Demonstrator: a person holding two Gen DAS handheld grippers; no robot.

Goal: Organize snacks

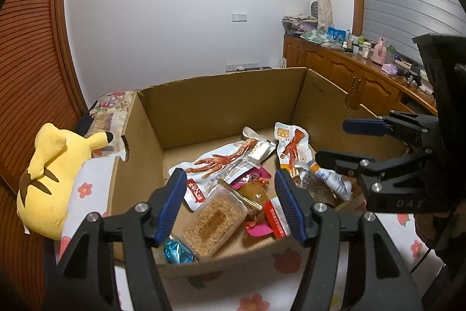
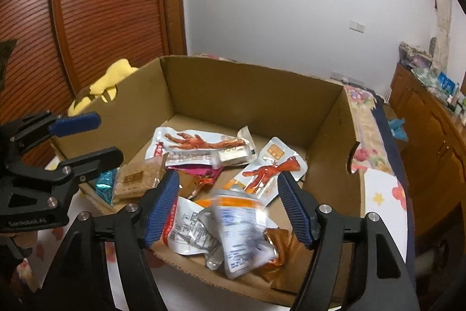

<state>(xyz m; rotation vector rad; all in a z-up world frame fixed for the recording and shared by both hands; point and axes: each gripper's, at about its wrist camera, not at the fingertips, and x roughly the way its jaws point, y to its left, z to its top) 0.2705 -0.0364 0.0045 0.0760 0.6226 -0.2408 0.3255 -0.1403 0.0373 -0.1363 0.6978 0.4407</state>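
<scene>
1. The left gripper (image 1: 230, 204) hovers over the cardboard box (image 1: 221, 101) with jaws wide and nothing between them.
2. Two chicken-feet packets (image 2: 204, 143) lie at the back; one sesame-brittle pack (image 1: 214, 223) and one teal candy (image 1: 177, 252) lie near the front.
3. The right gripper (image 2: 228, 206) gapes above a blurred white packet (image 2: 244, 226), probably just dropped.
4. Next, I judge: fetch another snack.

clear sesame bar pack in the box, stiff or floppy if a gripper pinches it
The sesame bar pack is likely fairly stiff: it keeps a flat rectangular block shape while propped on other snacks. Its clear wrapper looks glossy, so the pads may slip. The pressed grainy bar could crack under a hard pinch.
</scene>
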